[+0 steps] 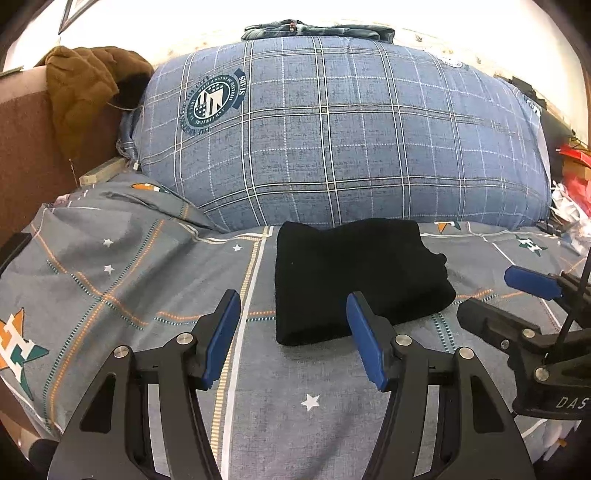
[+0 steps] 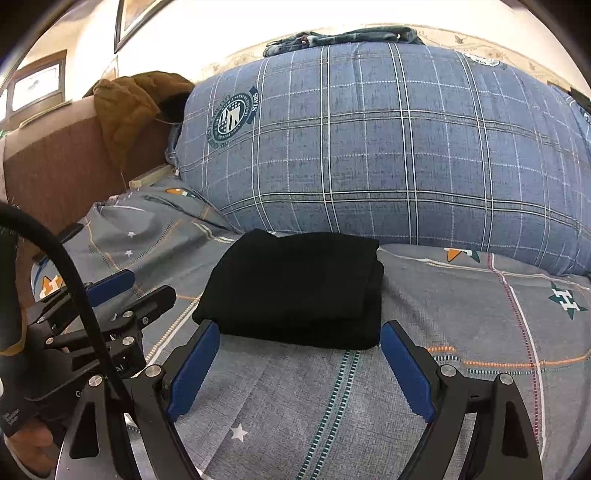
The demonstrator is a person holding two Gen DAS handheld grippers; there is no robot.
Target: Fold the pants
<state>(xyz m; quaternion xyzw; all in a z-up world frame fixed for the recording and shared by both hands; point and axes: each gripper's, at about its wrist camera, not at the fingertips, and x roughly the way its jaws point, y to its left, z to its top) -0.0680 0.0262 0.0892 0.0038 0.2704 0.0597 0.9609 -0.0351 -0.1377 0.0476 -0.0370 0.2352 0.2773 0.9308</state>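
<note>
The black pants [image 1: 354,277] lie folded into a compact rectangle on the grey patterned bedsheet [image 1: 147,280], in front of the big blue plaid pillow. They also show in the right wrist view [image 2: 299,288]. My left gripper [image 1: 291,314] is open and empty, just short of the pants' near left edge. My right gripper [image 2: 299,343] is open and empty, its blue pads either side of the bundle's near edge, not touching it. The right gripper also shows at the right of the left wrist view [image 1: 495,299], and the left gripper at the left of the right wrist view [image 2: 140,291].
A large blue plaid pillow [image 1: 343,140] fills the back of the bed, with folded jeans [image 1: 317,31] on top. A brown jacket [image 1: 85,85] hangs over the brown headboard [image 1: 26,147] at left. Clutter [image 1: 572,177] lies at the far right.
</note>
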